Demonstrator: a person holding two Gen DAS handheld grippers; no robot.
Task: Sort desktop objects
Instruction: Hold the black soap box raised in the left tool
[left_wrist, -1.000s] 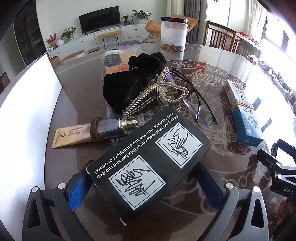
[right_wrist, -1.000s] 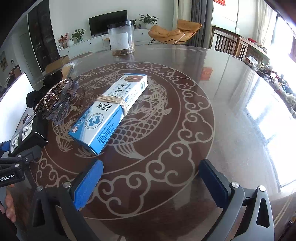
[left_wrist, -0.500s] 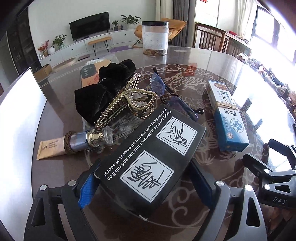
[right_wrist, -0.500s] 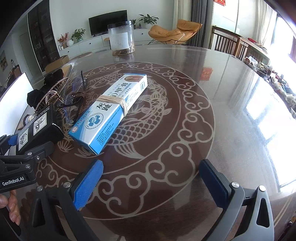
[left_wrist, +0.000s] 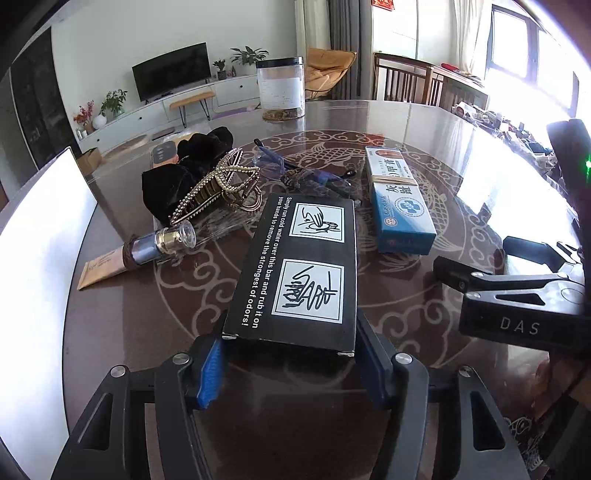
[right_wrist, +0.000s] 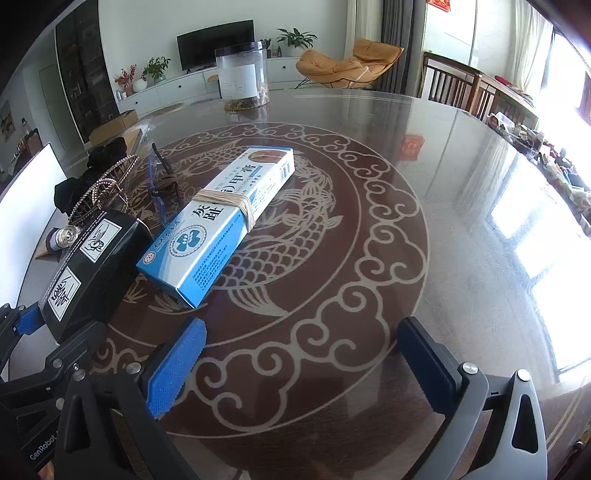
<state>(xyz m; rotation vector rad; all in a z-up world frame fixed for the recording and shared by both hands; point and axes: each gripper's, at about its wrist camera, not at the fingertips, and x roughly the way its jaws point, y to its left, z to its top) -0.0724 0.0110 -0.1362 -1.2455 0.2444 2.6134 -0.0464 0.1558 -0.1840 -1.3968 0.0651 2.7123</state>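
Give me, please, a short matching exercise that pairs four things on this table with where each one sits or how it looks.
Things:
1. black box
2. blue and white carton
3. clear jar
4. right gripper

States:
A. bound with a rubber band
B. at the far edge of the table
C. jaws wide apart over bare tabletop
D. between the left gripper's blue pads

Pairs: 1-D, 2-A, 3-B, 4-C
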